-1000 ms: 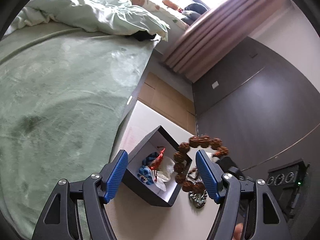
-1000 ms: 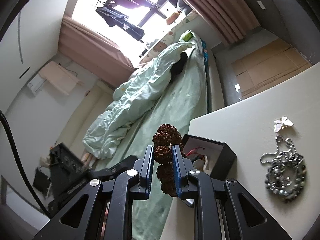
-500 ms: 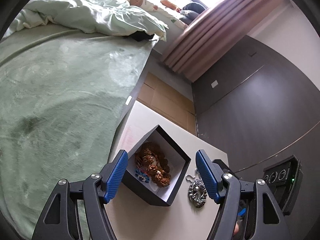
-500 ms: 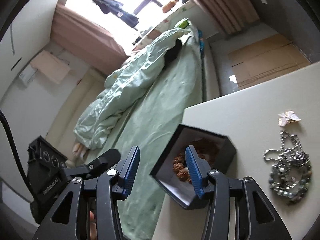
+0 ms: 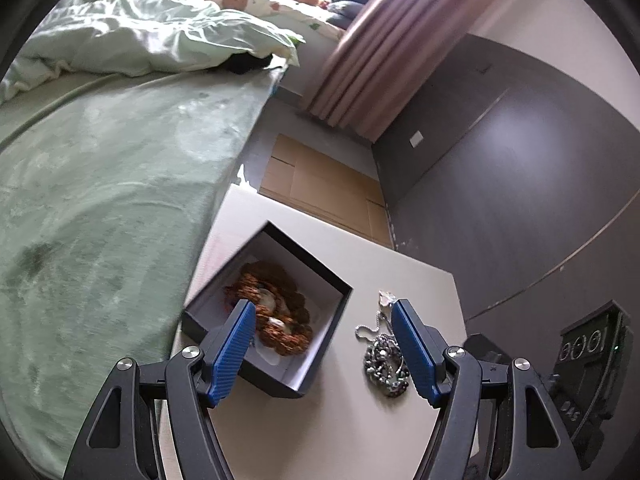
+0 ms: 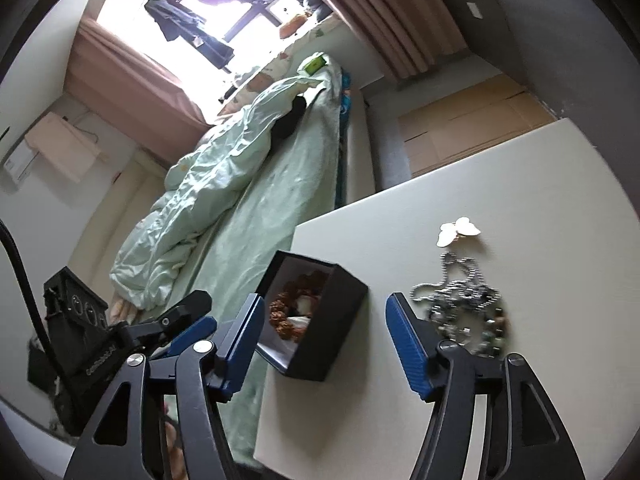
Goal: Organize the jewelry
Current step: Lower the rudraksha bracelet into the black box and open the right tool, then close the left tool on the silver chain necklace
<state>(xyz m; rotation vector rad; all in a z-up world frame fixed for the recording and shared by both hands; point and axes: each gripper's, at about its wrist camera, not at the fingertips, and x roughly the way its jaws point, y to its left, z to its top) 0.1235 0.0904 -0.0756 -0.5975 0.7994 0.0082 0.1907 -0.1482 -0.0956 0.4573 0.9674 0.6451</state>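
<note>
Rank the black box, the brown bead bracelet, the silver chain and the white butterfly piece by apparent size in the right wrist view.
1. black box
2. silver chain
3. brown bead bracelet, partly hidden by the box wall, so its rank against the chain is unsure
4. white butterfly piece

Both tilt downward, the left hand-held gripper (image 5: 322,344) gaping empty, the right hand-held gripper (image 6: 324,340) just spread empty.

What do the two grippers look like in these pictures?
Both are alike: the left gripper and the right gripper have black angular frames with cut-out openings, silver round screws at the joints, and two blue ribbed pads. A black cable runs at the left edge of the right wrist view.
</note>
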